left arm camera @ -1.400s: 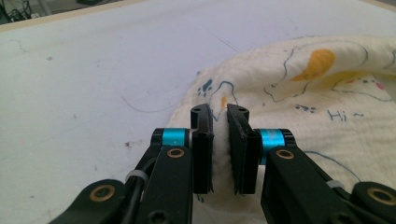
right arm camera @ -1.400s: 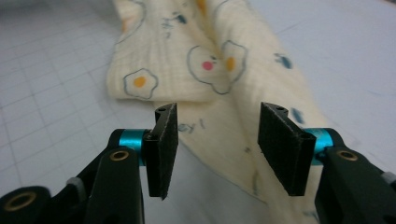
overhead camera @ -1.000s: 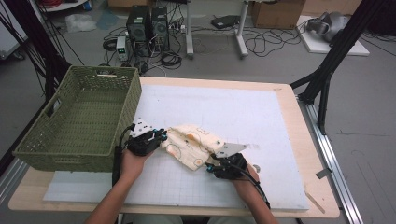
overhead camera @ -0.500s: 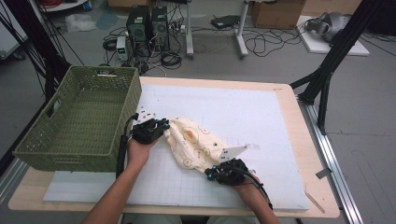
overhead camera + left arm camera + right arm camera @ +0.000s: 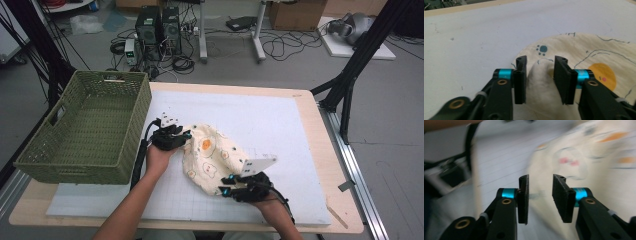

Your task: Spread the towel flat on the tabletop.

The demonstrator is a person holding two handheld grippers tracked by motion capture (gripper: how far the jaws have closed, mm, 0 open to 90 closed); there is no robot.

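Cream printed cloth [image 5: 212,157] bunched on bench [image 5: 280,120], long axis running from left gripper [image 5: 175,137] diagonally down to right gripper [image 5: 235,187]. Left jaws just opened — fold between pads, loose. Right jaws just opened too, over cloth edge, nothing clamped. Green basket [image 5: 85,130] empty, just beside left gripper.

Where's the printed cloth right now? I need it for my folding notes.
In the high view the printed cloth lies bunched on the white mat, right of the green basket, between the left gripper and the right gripper.
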